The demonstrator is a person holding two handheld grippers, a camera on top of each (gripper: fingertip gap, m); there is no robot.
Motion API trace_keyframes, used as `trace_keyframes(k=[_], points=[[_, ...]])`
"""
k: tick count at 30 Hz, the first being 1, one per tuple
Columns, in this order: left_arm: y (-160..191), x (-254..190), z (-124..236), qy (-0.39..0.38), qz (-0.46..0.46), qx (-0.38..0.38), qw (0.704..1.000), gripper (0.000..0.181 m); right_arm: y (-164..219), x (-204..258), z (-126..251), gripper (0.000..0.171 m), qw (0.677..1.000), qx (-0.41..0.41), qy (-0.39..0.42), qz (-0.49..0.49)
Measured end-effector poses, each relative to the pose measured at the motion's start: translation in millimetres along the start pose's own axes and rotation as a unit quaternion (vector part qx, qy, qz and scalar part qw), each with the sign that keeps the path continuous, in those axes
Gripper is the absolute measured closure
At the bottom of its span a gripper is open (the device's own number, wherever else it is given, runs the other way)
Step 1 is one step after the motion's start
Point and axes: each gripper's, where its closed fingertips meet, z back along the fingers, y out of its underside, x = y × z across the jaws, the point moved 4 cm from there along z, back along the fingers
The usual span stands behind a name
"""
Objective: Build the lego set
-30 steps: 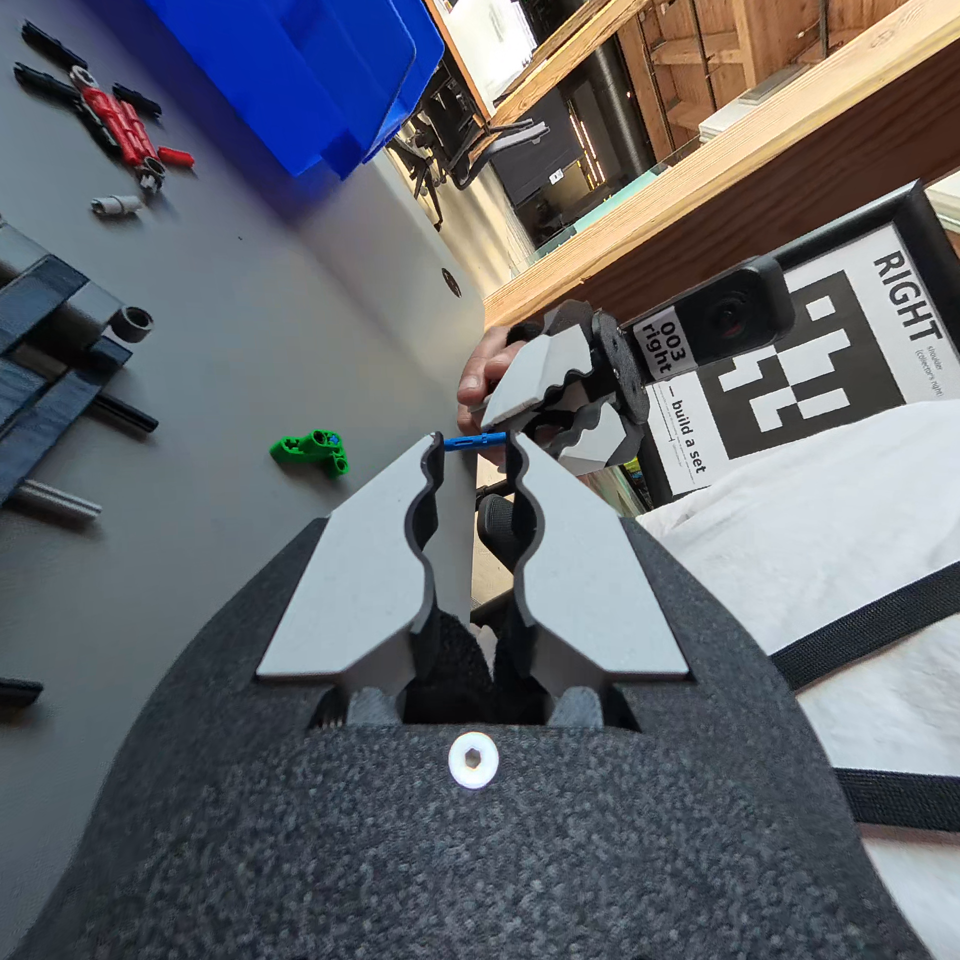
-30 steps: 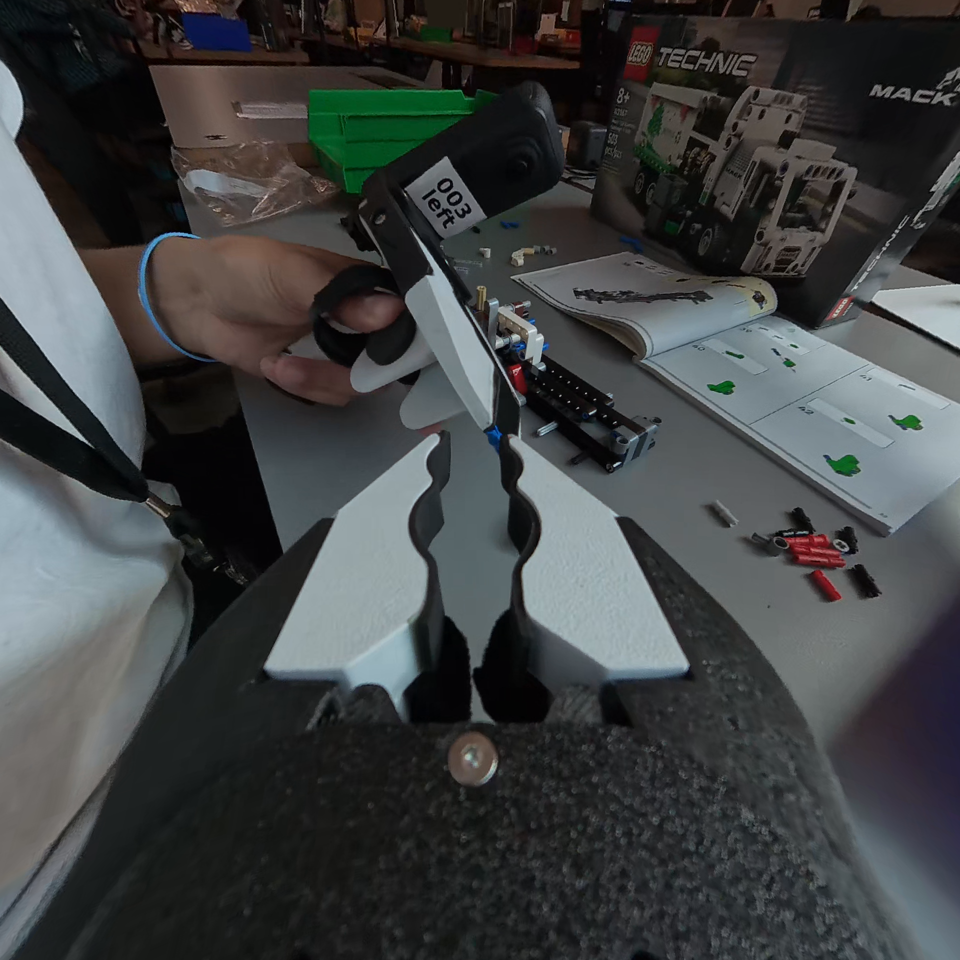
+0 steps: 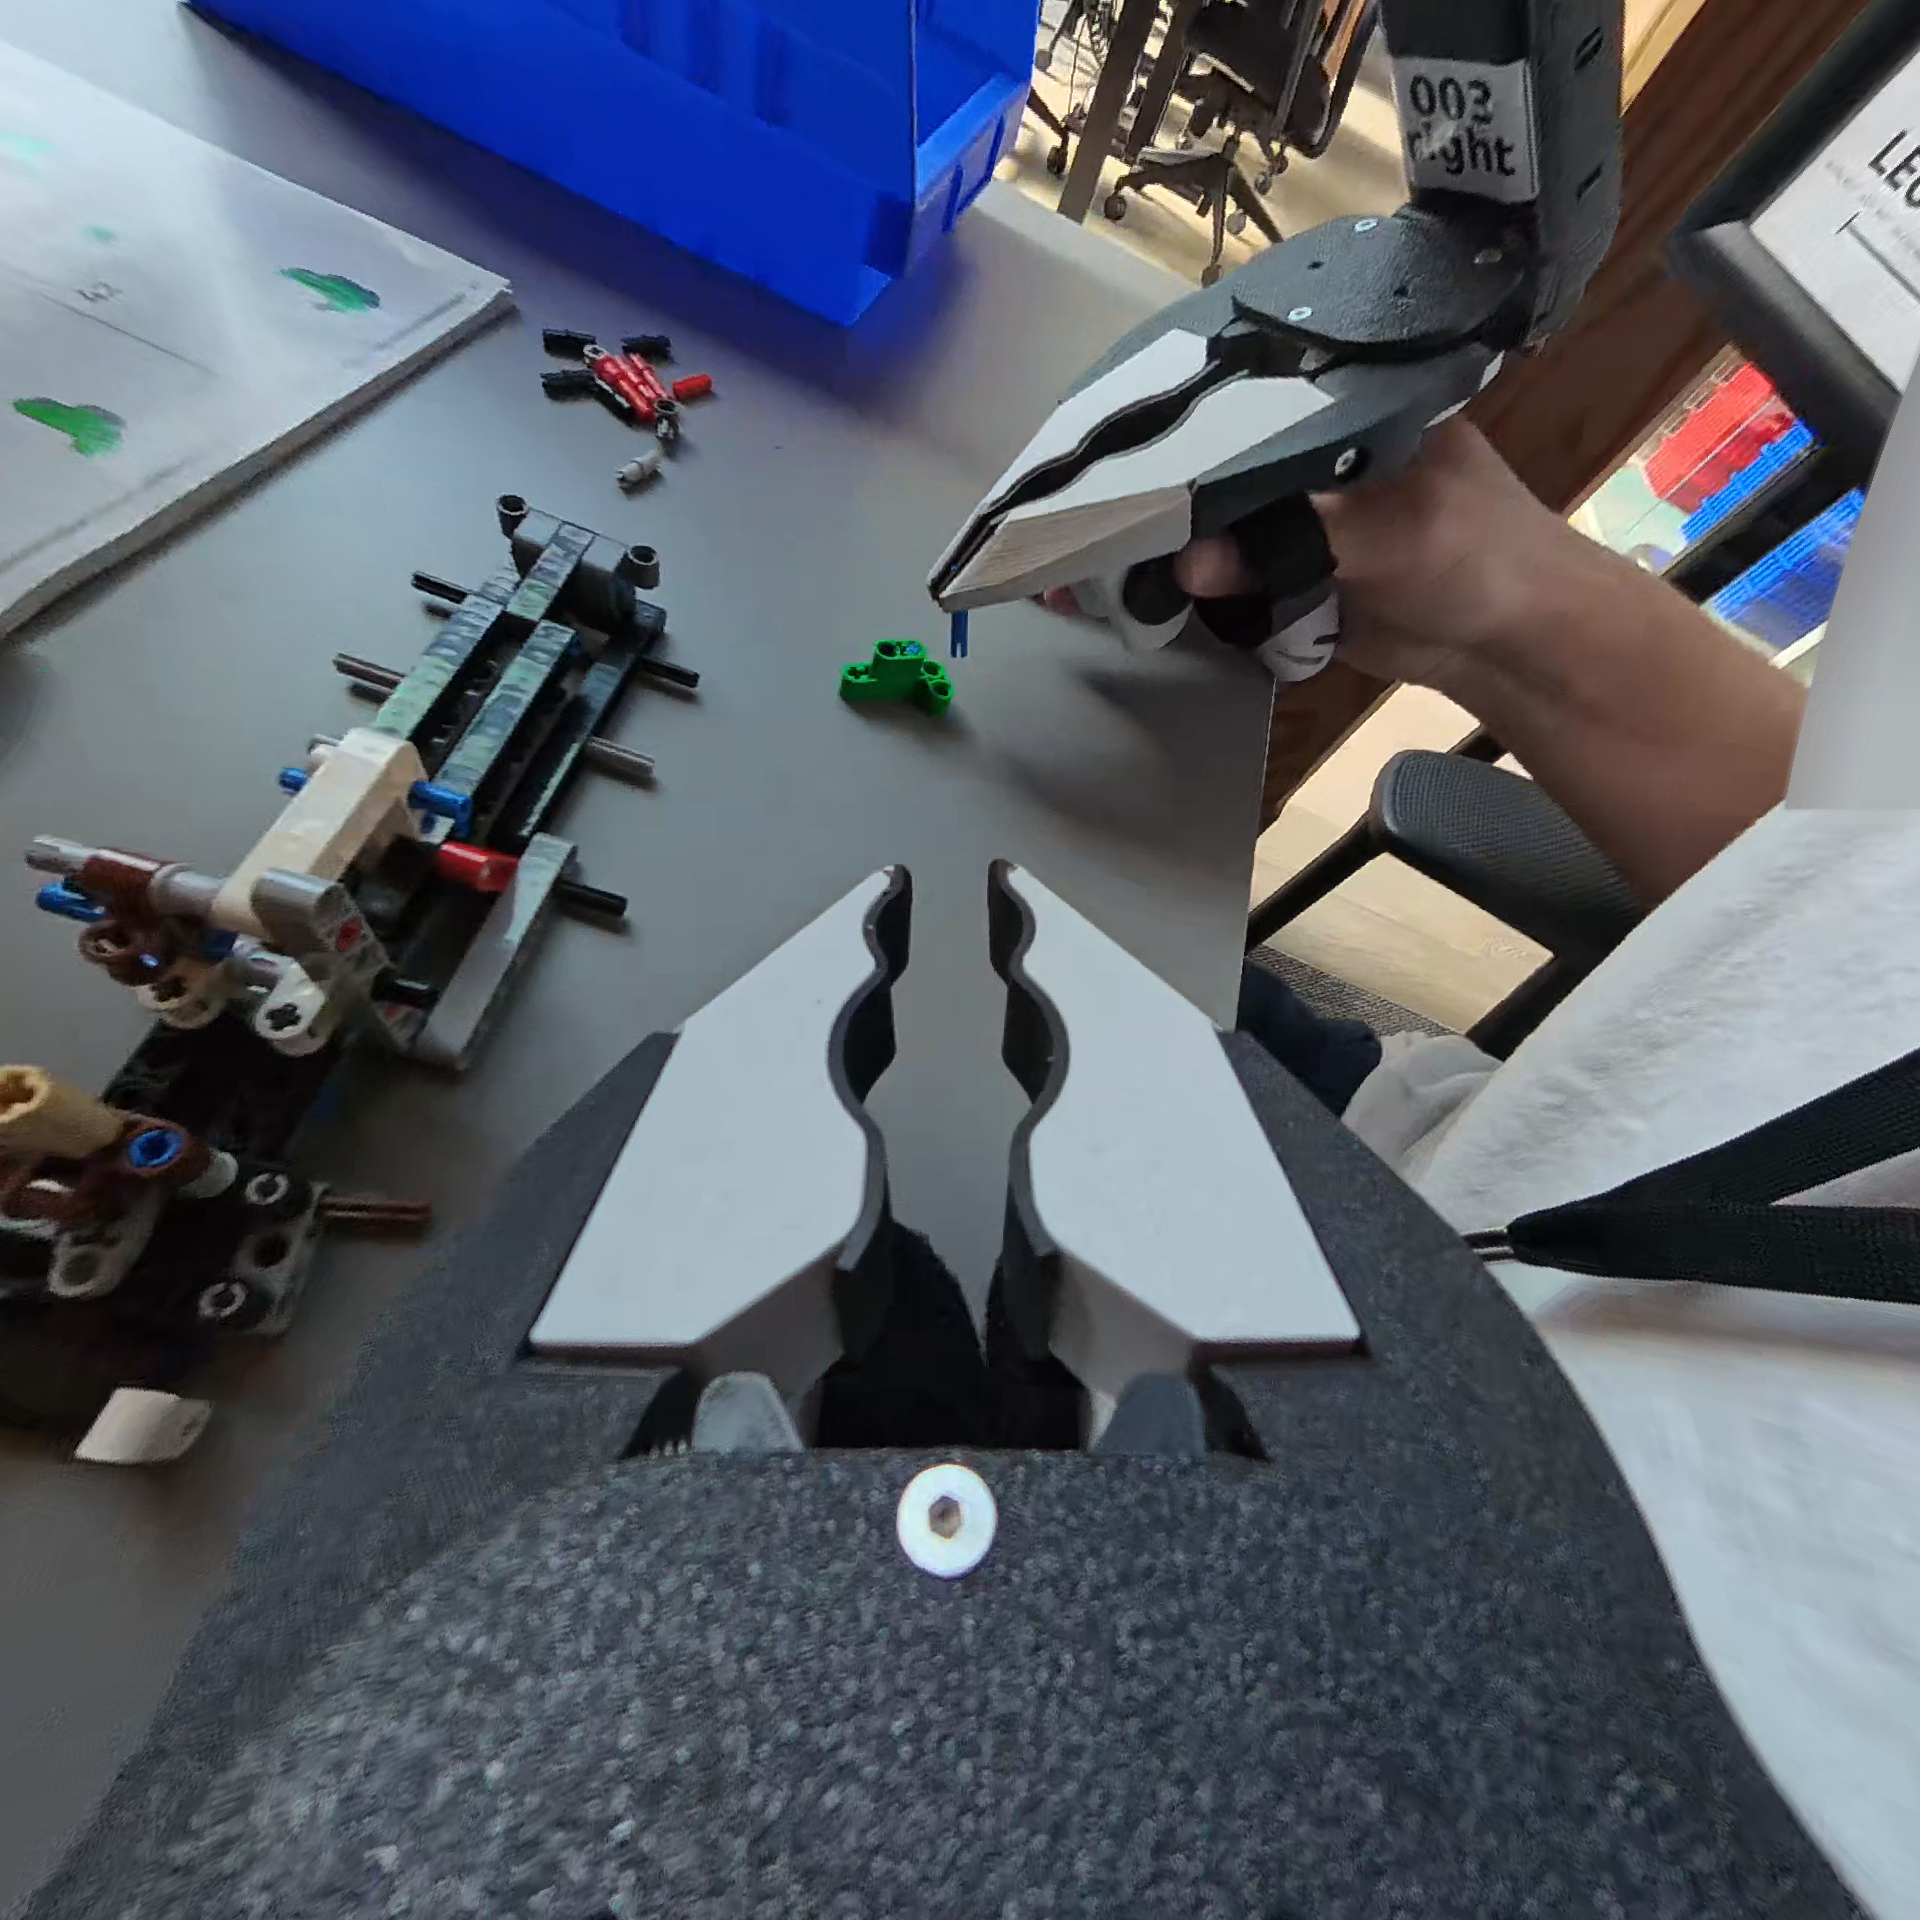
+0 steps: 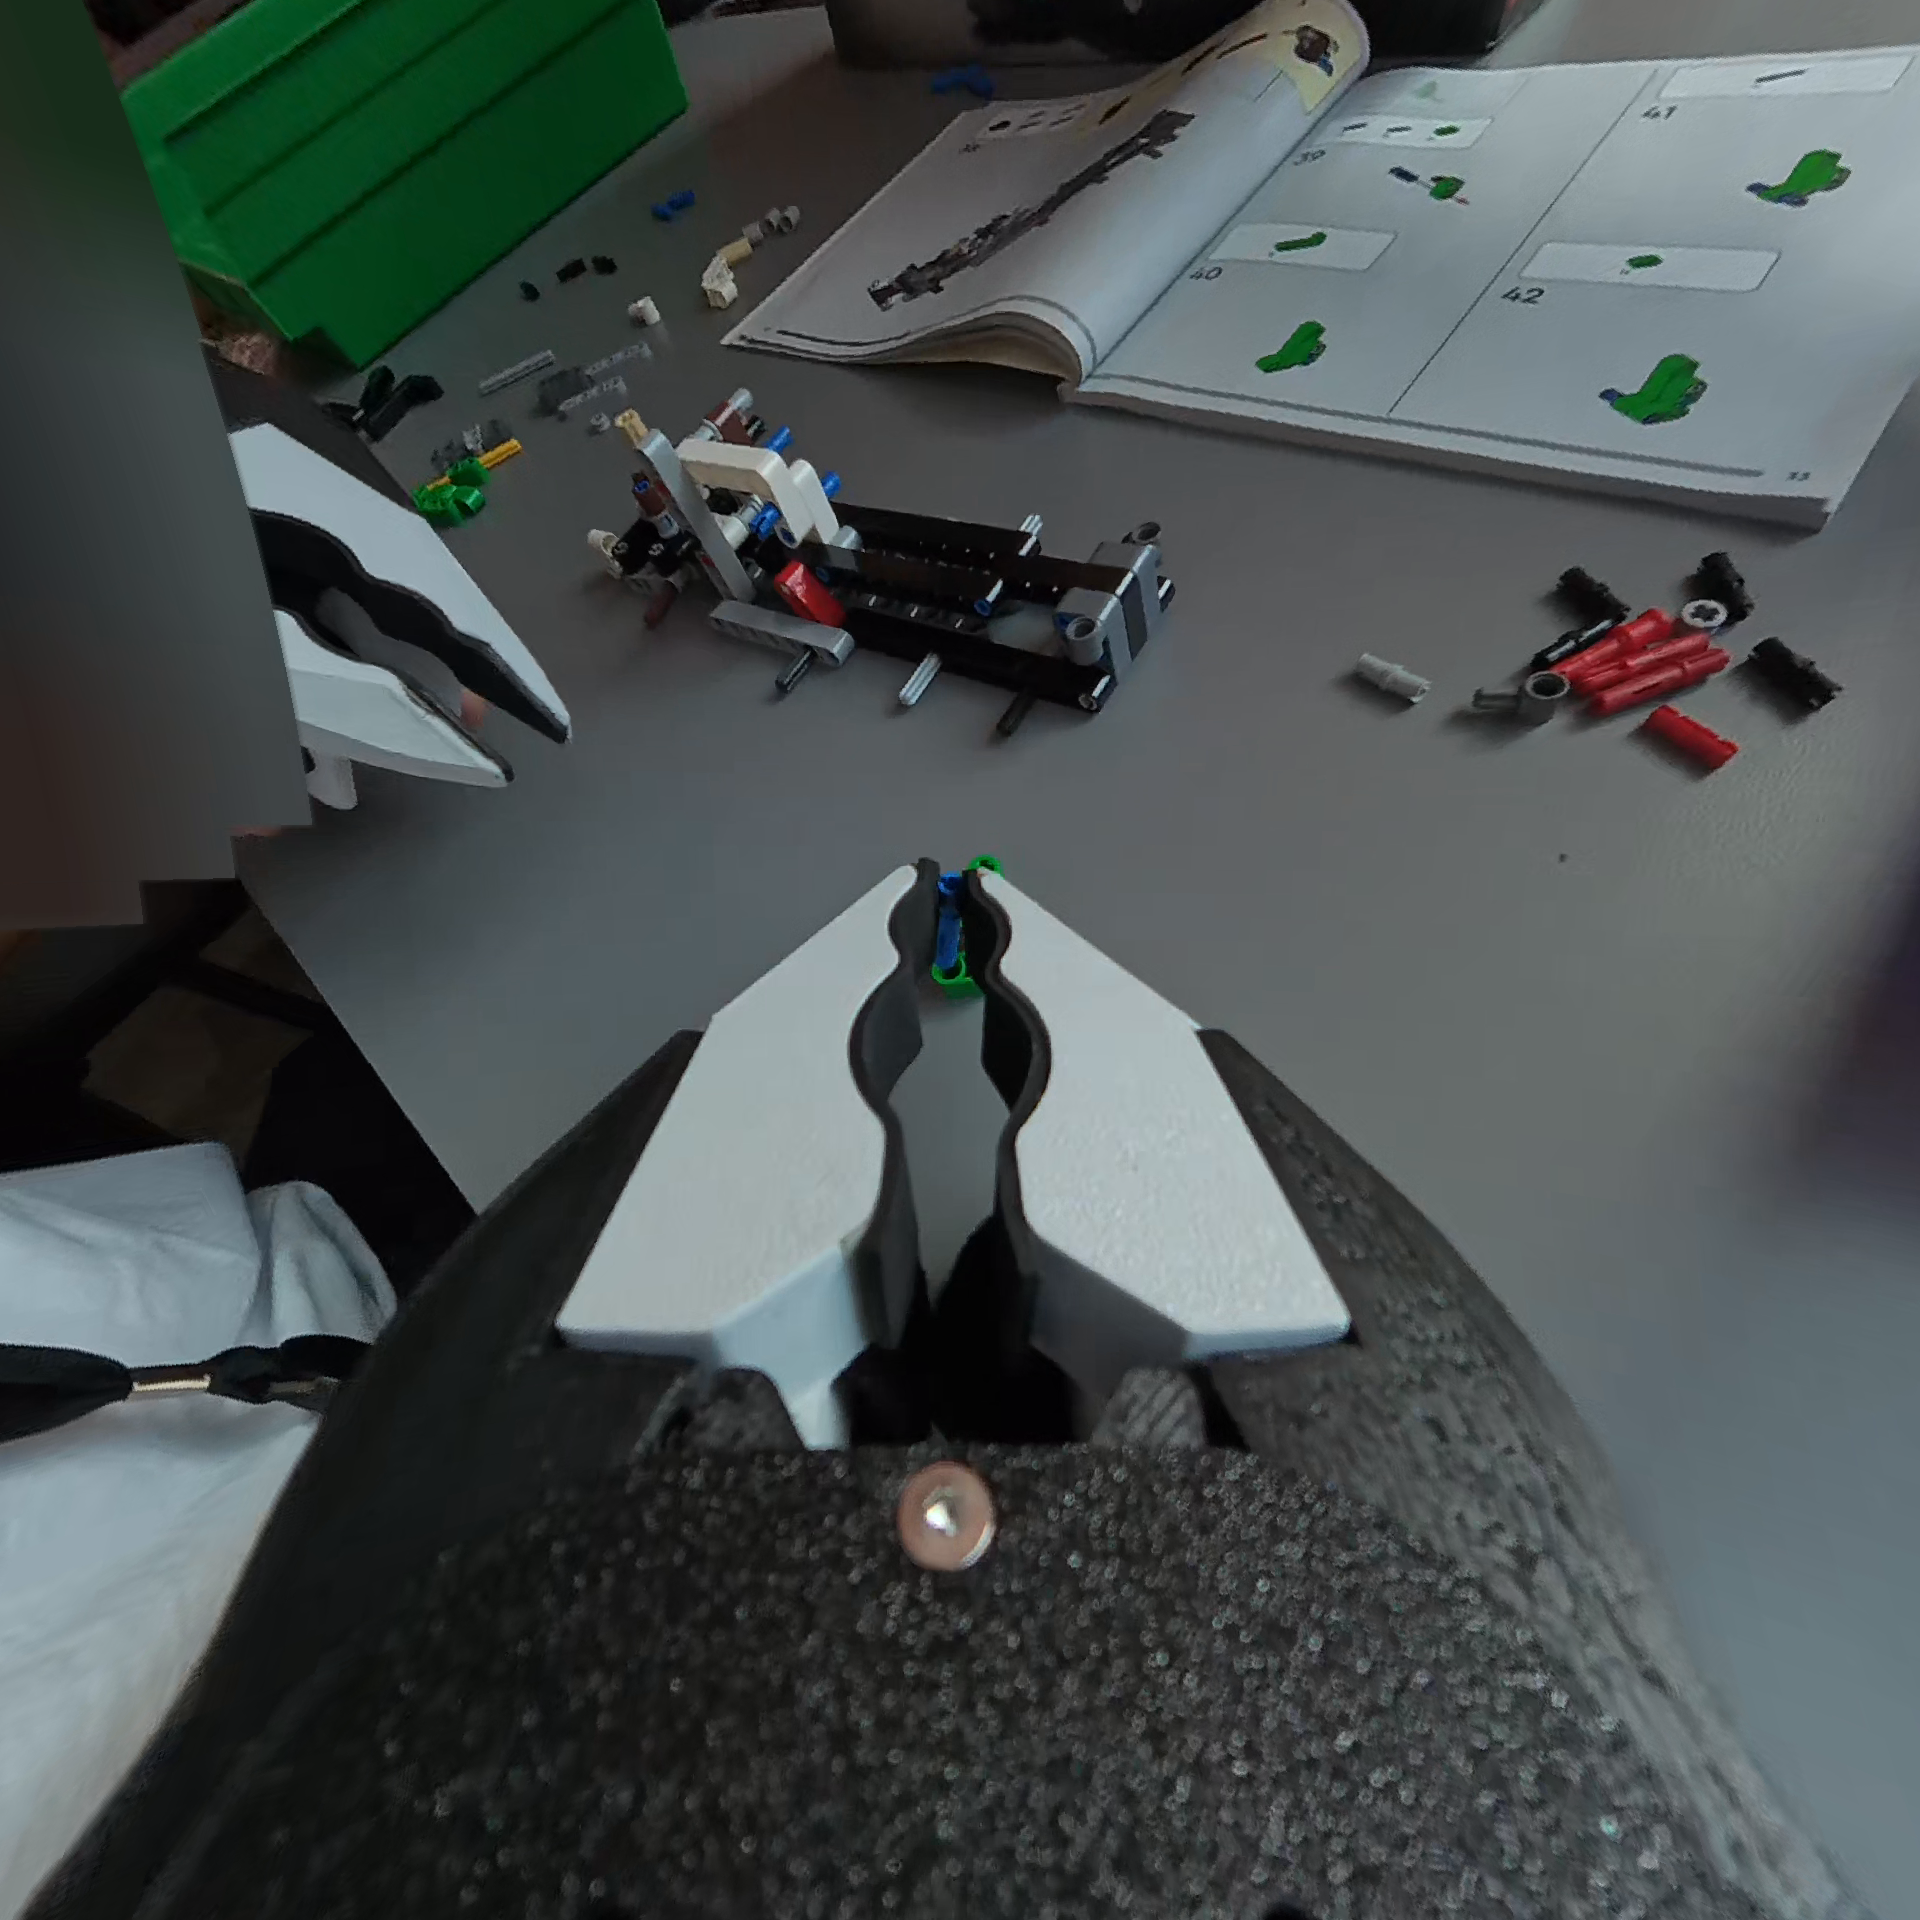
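Note:
My right gripper (image 4: 951,881) is shut on a small blue pin (image 4: 948,920), which points down from its tips. In the left wrist view the right gripper (image 3: 951,594) holds the pin (image 3: 958,634) just above and to the right of a green connector piece (image 3: 896,675) lying on the grey table; I see a small gap between them. The green piece (image 4: 954,977) shows partly between the right fingers. My left gripper (image 3: 948,883) is open and empty, held back from the green piece. It also shows in the right wrist view (image 4: 520,748). The partly built black chassis (image 3: 488,748) lies to the left.
An open instruction booklet (image 4: 1455,312) lies at the back. Loose red and black pins (image 4: 1652,655) lie right of the chassis (image 4: 935,592). A green bin (image 4: 395,156) and small parts are at the back left. A blue bin (image 3: 675,135) stands beyond. The table edge (image 3: 1257,831) is near the person's arm. One gripper's finger ends stand about 9 cm off the other's.
The grippers were tip to tip in the air with the blue pin between them. Now the right gripper has carried the pin down over the green piece, and the left has drawn back, empty.

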Motion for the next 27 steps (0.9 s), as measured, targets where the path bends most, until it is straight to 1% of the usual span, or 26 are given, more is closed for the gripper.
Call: trace_keyframes(k=[1, 3, 6, 8, 9, 11, 13, 16, 18, 19, 21, 24, 27], points=[[1.5, 1.3, -0.3, 0.004, -0.004, 0.013, 1.000, 0.168, 0.3, -0.8, -0.8, 0.168, 1.000, -0.001, 0.010, -0.009], [0.6, 0.0, -7.3, 0.020, -0.008, 0.038, 0.999, 0.160, -0.1, 1.2, -2.6, 0.168, 1.000, 0.002, 0.022, -0.008], [-9.9, -7.0, -26.4, 0.033, -0.066, 0.050, 0.996, 0.148, 0.2, 4.6, -4.1, 0.168, 0.999, 0.009, 0.027, -0.019], [-17.3, -6.0, -42.0, 0.030, -0.111, 0.060, 0.992, 0.145, -3.6, 9.7, -1.2, 0.168, 0.998, -0.003, 0.002, -0.058], [-20.3, -6.1, -49.5, 0.039, -0.120, 0.064, 0.990, 0.145, -7.9, 15.3, 1.2, 0.168, 0.995, -0.019, -0.029, -0.088], [-25.3, -11.6, -60.9, 0.080, -0.104, 0.073, 0.989, 0.146, -17.4, 28.1, 7.6, 0.168, 0.980, -0.053, -0.097, -0.167], [-30.8, -21.3, -63.8, 0.129, -0.082, 0.064, 0.986, 0.154, -21.7, 34.9, 13.3, 0.168, 0.968, -0.082, -0.129, -0.200], [-37.4, -28.6, -60.9, 0.162, -0.064, 0.027, 0.984, 0.163, -20.6, 39.5, 17.8, 0.168, 0.967, -0.112, -0.126, -0.193], [-36.5, -27.3, -60.0, 0.155, -0.072, 0.017, 0.985, 0.175, -18.2, 44.2, 18.0, 0.168, 0.968, -0.122, -0.127, -0.179], [-34.1, -26.0, -60.4, 0.147, -0.083, 0.020, 0.985, 0.178, -16.5, 45.2, 17.1, 0.168, 0.969, -0.123, -0.123, -0.175], [-29.8, -26.5, -60.7, 0.137, -0.100, 0.030, 0.985, 0.179, -12.6, 46.8, 16.0, 0.168, 0.973, -0.123, -0.120, -0.153], [-25.6, -26.6, -57.7, 0.119, -0.161, 0.038, 0.979, 0.179, -8.0, 50.3, 16.7, 0.167, 0.980, -0.114, -0.126, -0.105], [-20.9, -23.6, -58.2, 0.098, -0.198, 0.049, 0.974, 0.179, -5.2, 51.0, 17.9, 0.162, 0.984, -0.109, -0.125, -0.058]])
